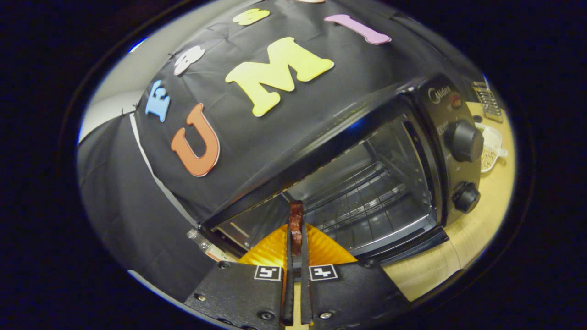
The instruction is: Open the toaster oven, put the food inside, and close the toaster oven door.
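The black toaster oven (367, 137) stands just ahead of me with its door (408, 247) dropped open, and the wire rack (367, 197) shows inside the bare cavity. My gripper (296, 231) is shut on the rim of an orange ridged plate (325, 250), which fans out on both sides of the fingers. A dark reddish piece of food (296, 214) sticks up right at the fingertips. The plate's far edge is at the left part of the oven's mouth, over the lowered door. Most of the plate is hidden beneath the gripper body.
Two black knobs (463, 140) (466, 197) sit on the oven's control panel, right of the cavity. Beyond the oven, on the wooden table (477, 229), are a white dish of grains (490, 153) and a small metal rack (488, 101). A clear bottle-like object (202, 243) lies left of the oven.
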Tool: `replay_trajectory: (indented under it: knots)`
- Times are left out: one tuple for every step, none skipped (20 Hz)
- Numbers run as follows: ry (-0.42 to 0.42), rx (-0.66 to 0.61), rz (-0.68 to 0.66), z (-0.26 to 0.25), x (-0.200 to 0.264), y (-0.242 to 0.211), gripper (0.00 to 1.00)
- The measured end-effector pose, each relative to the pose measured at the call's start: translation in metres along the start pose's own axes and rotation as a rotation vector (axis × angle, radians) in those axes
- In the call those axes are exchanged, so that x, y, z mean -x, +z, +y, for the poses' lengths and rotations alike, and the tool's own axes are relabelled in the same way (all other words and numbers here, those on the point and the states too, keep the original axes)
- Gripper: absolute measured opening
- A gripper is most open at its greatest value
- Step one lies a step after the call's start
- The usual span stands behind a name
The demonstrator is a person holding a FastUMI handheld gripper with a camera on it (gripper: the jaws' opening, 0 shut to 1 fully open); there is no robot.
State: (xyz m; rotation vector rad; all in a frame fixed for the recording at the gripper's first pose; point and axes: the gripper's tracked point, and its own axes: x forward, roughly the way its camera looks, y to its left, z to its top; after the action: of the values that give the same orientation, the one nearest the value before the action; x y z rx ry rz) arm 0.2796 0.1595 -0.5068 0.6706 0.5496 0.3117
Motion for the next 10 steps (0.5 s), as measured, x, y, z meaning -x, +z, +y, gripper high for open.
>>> replay_trajectory:
  knots:
    - [-0.025, -0.022, -0.016, -0.01, -0.002, 0.001, 0.09]
    - [-0.057, -0.057, -0.03, -0.021, -0.001, 0.004, 0.09]
    - [-0.089, -0.097, -0.043, -0.028, 0.001, 0.007, 0.1]
    - [-0.111, -0.122, -0.054, -0.033, 0.002, 0.01, 0.12]
    - [-0.139, -0.114, -0.055, -0.039, 0.001, 0.01, 0.13]
    - [-0.167, -0.092, -0.06, -0.045, 0.001, 0.009, 0.15]
    - [-0.19, -0.071, -0.048, -0.046, 0.002, 0.007, 0.28]
    - [-0.234, -0.049, -0.039, -0.052, 0.004, 0.007, 0.29]
    - [-0.267, -0.017, -0.034, -0.055, 0.005, 0.007, 0.31]
    - [-0.289, 0.016, -0.027, -0.056, 0.007, 0.008, 0.4]
